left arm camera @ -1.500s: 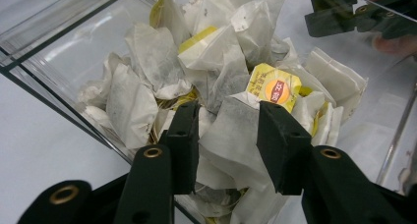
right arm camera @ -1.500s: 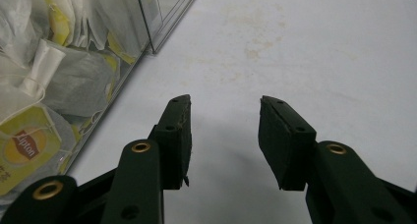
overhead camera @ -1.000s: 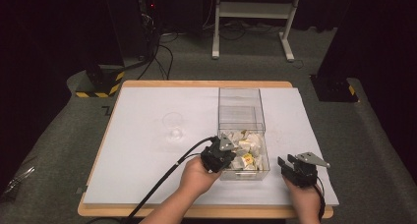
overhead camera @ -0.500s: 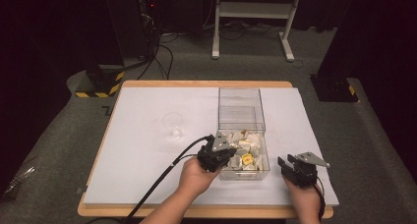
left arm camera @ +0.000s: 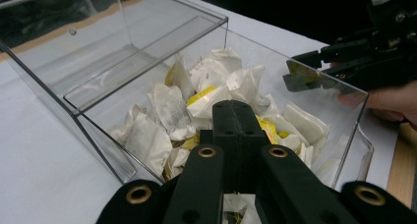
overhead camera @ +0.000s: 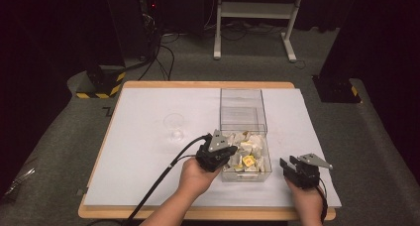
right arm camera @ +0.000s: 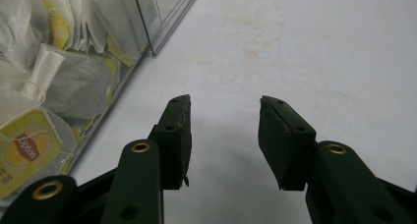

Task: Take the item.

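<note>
Sitting on the white table [overhead camera: 148, 176], a clear plastic box [overhead camera: 245, 137] was the big thing in the middle of it all. The near half of the box was full of tea bags [overhead camera: 246, 149], white paper ones with yellow tags. The far half of the box had nothing in it. In the right gripper view, one yellow tag [right arm camera: 24, 148] pressed up against the box wall had red letters on it.

The left gripper [overhead camera: 225, 154] was at the near left edge of the box, with its tip over the pile of tea bags. In the left gripper view, its two black jaws were pushed tight together, right above the tea bags [left arm camera: 211, 94]. I could not tell if a tea bag was pinched between them.

The right gripper [overhead camera: 289, 165] was just to the right of the box, on the near side, down by the table. In the right gripper view, its jaws stood partly apart with only bare white table between them, and the box wall [right arm camera: 147, 17] was up to their left. It held nothing.

A small clear cup [overhead camera: 174, 122] stood on the table to the left of the box, well apart from it.
</note>
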A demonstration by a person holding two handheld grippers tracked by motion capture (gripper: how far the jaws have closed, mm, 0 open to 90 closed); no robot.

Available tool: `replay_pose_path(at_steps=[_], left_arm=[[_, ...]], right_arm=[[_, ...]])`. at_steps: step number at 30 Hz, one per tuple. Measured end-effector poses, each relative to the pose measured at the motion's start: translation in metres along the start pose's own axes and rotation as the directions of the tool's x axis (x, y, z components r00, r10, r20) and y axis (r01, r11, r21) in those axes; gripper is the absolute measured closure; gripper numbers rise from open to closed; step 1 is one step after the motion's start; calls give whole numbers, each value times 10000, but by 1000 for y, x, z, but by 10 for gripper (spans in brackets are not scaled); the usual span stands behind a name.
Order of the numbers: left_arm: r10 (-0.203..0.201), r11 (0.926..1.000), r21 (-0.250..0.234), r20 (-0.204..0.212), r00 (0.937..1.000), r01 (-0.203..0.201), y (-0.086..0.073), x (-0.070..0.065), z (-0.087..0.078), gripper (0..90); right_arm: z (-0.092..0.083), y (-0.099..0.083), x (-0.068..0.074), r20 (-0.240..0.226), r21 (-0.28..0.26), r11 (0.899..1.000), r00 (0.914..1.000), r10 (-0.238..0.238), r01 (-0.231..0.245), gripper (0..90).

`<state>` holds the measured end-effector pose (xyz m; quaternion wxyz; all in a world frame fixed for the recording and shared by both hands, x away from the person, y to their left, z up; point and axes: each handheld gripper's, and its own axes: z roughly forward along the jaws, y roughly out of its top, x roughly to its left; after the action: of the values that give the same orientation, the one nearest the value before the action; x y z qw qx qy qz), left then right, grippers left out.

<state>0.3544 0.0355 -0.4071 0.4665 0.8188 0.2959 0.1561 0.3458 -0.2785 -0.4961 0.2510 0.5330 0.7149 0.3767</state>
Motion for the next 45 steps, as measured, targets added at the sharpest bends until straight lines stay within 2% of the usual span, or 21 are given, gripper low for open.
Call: replay_pose_path(at_steps=[5,11,21,31,45], left_arm=[[-31,9992,-392,-45,10000,29,2,2,-6,900],[-7,9981,-617,-7,10000,6,3,3,-10,900],[-195,9940,-1078,-89,9998,184,7,10,-20,900],[-390,9879,-1508,-75,9992,374,10,13,-30,900],[-386,9793,-1992,-35,9992,371,20,14,-40,900]], right_arm=[[0,0,1,7,32,10000,10000,26,-26,560],[0,0,1,13,36,10000,10000,21,-21,560],[0,0,1,15,47,10000,10000,25,-25,560],[1,0,1,20,73,10000,10000,-53,53,561],[1,0,1,7,80,10000,10000,-14,14,562]])
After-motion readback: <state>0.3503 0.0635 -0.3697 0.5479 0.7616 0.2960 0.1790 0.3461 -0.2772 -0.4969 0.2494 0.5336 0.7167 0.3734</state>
